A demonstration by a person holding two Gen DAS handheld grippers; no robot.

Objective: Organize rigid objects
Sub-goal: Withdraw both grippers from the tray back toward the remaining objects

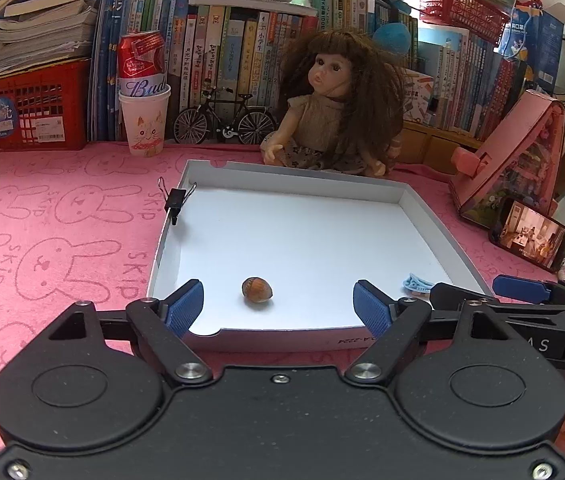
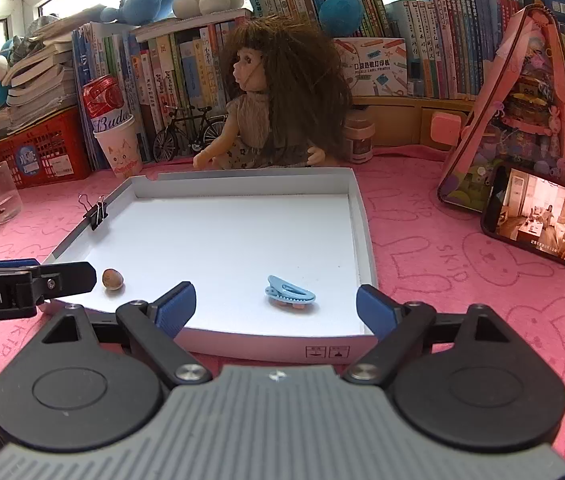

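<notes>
Pink bunny-print cloth is covering the worktop [image 1: 62, 216] | white cardboard tray [image 2: 362, 216] is holding a round brown hazelnut [image 1: 257, 289], a ridged blue plastic clip [image 2: 290, 294]; black binder clip [image 1: 176, 200] is gripping its rim | left gripper [image 1: 278, 304], right gripper [image 2: 276, 304]: jaws are gaping wide, holding nothing.

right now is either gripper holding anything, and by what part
Nothing is held. The left gripper and right gripper are open; the nut and blue clip lie in the tray.
</notes>
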